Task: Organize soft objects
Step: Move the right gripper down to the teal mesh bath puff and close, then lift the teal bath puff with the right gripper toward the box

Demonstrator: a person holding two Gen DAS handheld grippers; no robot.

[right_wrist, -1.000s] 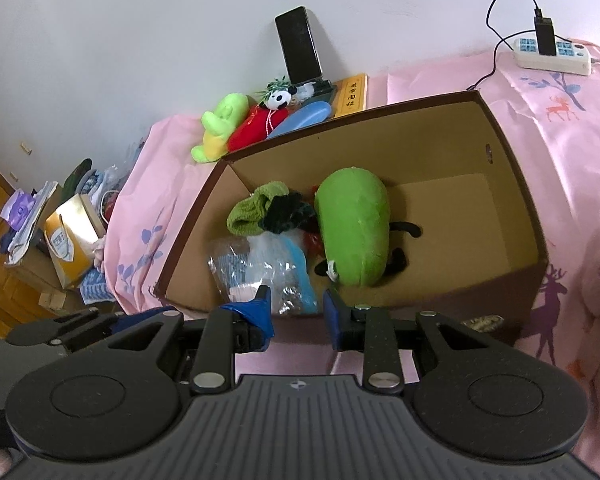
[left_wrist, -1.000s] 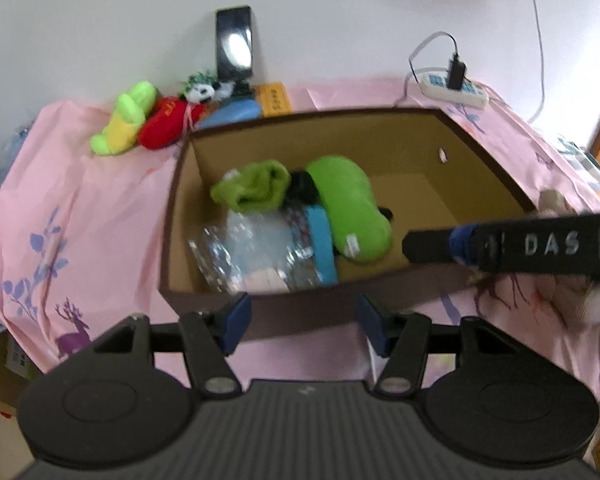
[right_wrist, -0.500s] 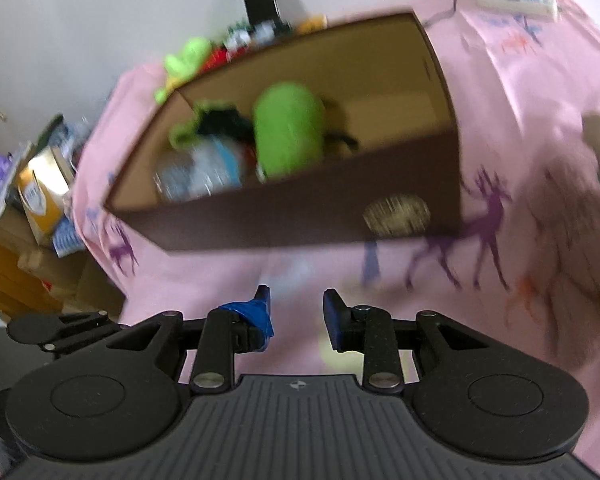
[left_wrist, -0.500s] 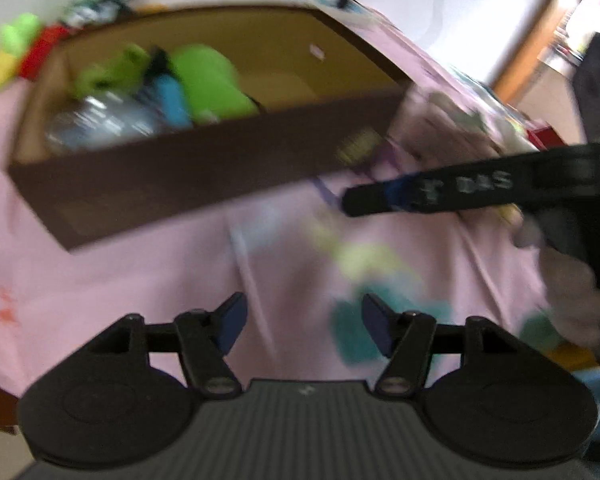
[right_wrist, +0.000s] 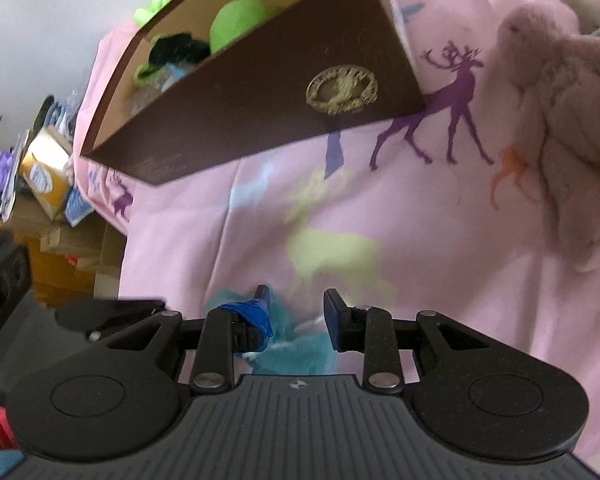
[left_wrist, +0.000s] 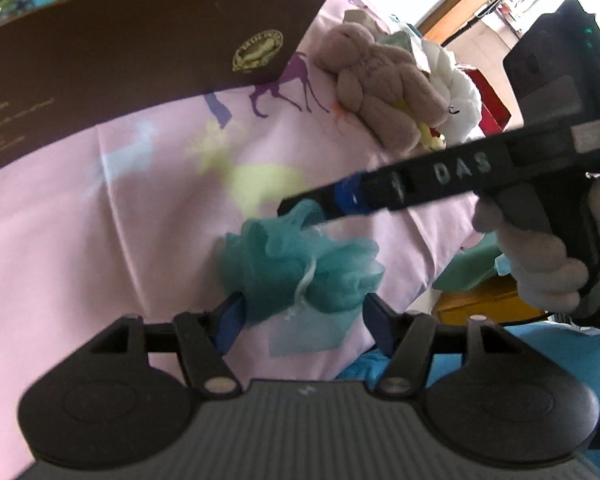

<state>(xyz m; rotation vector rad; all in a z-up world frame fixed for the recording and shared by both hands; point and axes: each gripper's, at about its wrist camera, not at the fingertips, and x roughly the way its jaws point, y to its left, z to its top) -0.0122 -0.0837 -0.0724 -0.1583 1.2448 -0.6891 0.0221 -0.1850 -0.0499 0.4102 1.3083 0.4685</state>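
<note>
A teal mesh bath pouf (left_wrist: 300,264) lies on the pink cloth near the table's front edge. My left gripper (left_wrist: 302,314) is open with its fingers on either side of the pouf. My right gripper (right_wrist: 298,314) is open just above the same pouf (right_wrist: 296,348); it shows in the left wrist view as a black bar (left_wrist: 440,178) reaching in from the right. A brown cardboard box (right_wrist: 260,92) behind holds a green plush (right_wrist: 240,18) and other soft items. A beige plush rabbit (left_wrist: 384,84) lies right of the box.
A white plush (left_wrist: 460,92) and other soft things sit behind the rabbit at the table's right edge. The pink deer-print cloth (right_wrist: 380,208) covers the table. Boxes and clutter (right_wrist: 44,168) stand on the floor to the left.
Both grippers have swung down and back from above the box to the front of the table. The teal pouf has come between the left fingers and under the right gripper.
</note>
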